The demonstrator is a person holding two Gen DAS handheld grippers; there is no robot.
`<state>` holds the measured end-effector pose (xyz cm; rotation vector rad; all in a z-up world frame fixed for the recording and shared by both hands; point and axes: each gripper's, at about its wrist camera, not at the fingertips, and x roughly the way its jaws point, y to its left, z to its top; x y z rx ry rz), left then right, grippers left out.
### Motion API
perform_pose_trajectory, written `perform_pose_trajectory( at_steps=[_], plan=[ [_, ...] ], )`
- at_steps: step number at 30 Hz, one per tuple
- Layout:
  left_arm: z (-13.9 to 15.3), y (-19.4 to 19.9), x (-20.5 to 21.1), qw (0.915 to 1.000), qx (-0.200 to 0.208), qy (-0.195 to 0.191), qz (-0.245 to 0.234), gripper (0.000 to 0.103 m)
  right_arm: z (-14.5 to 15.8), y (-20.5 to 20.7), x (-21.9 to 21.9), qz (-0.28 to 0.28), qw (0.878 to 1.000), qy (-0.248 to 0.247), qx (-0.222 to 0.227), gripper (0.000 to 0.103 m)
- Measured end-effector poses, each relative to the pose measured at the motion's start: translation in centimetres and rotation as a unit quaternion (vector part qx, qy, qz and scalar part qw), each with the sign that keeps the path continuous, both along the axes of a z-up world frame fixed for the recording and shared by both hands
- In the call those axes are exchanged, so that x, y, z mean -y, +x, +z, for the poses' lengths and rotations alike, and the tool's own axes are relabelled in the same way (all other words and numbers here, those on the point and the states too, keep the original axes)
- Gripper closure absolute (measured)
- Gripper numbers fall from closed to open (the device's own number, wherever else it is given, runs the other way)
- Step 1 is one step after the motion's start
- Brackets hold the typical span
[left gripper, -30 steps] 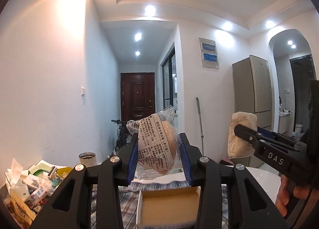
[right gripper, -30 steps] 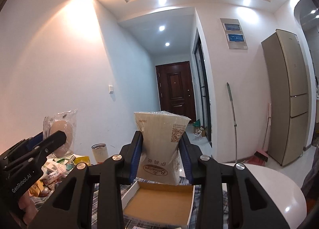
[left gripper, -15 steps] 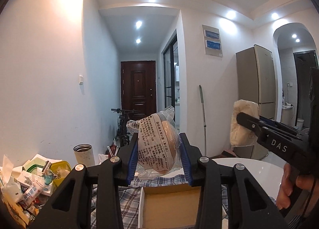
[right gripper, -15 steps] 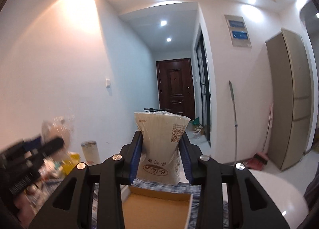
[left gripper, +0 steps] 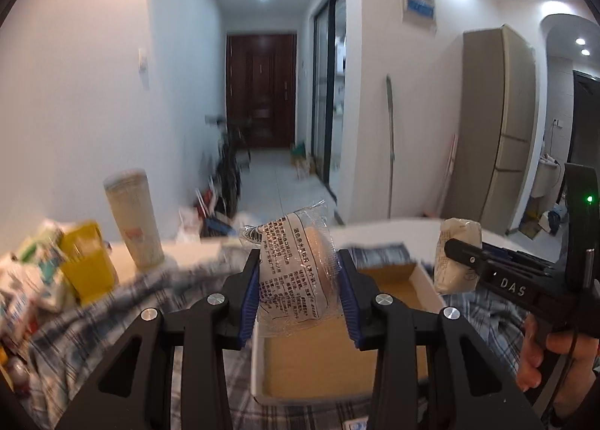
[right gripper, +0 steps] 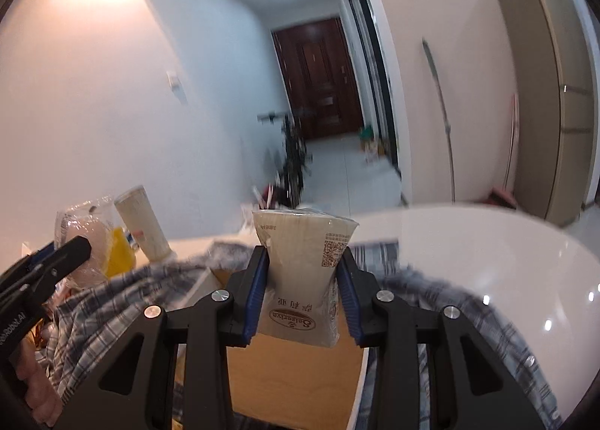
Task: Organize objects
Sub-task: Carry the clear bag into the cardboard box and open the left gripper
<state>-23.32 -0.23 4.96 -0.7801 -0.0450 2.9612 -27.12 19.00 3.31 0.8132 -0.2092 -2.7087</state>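
Note:
My left gripper (left gripper: 299, 293) is shut on a clear plastic packet with black print and a tan round thing inside (left gripper: 296, 268), held above a shallow white-rimmed cardboard box (left gripper: 318, 358) on a plaid cloth. My right gripper (right gripper: 302, 297) is shut on a beige paper-like packet with a QR code (right gripper: 303, 272), over the same box (right gripper: 296, 377). In the left wrist view the right gripper (left gripper: 455, 248) shows at the right with its beige packet (left gripper: 455, 255) and a hand (left gripper: 543, 358). The left gripper (right gripper: 71, 248) and its clear packet (right gripper: 86, 227) show at the left of the right wrist view.
A tall pale tumbler (left gripper: 131, 220), a yellow container (left gripper: 88, 268) and a heap of small packets (left gripper: 26, 287) crowd the table's left side. The white round table (right gripper: 487, 242) stretches right. A hallway with a dark door (left gripper: 260, 92), a bicycle and a fridge (left gripper: 495, 122) lies beyond.
Both grippers have dropped and tipped downward toward the box, each still holding its packet. The table, cloth and box now fill more of both views.

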Motion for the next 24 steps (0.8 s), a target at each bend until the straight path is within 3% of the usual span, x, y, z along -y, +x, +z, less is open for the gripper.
perform_pose_trajectory(
  at_steps=[2, 5, 8, 10, 15, 21, 23, 24],
  plan=[
    [-1.8, -1.7, 0.1, 0.9982, 0.059, 0.001, 0.002, 0.063, -1.3, -1.0, -0.2, -0.005, 0.999, 0.012, 0.044, 0.067],
    [-5.0, -2.4, 0.3, 0.9926, 0.121, -0.005, -0.001, 0.062, -3.1, -1.8, -1.2, 0.013, 0.994, -0.039, 0.100, 0.067],
    [-6.4, -3.2, 0.3, 0.9867, 0.162, -0.002, 0.000, 0.063, -3.5, -2.2, -1.8, 0.006, 0.993, -0.027, 0.111, 0.067],
    [-7.1, -3.8, 0.2, 0.9845, 0.175, -0.005, 0.003, 0.063, -3.0, -2.1, -1.4, 0.003, 0.995, -0.002, 0.100, 0.067],
    [-9.3, -3.9, 0.5, 0.9776, 0.210, 0.007, -0.004, 0.063, -1.9, -2.7, -1.8, 0.016, 0.994, 0.006, 0.104, 0.067],
    [-9.9, -3.8, 0.1, 0.9764, 0.216, -0.010, -0.005, 0.062, -1.5, -2.7, -2.1, 0.002, 0.995, 0.017, 0.095, 0.067],
    [-10.0, -3.8, 0.0, 0.9764, 0.216, -0.014, -0.007, 0.056, -1.4, -2.6, -2.2, 0.001, 0.995, 0.017, 0.095, 0.067],
    [-9.8, -3.7, -0.1, 0.9771, 0.212, -0.013, -0.011, 0.047, -1.4, -2.6, -2.2, 0.002, 0.995, 0.018, 0.094, 0.067]
  ],
)
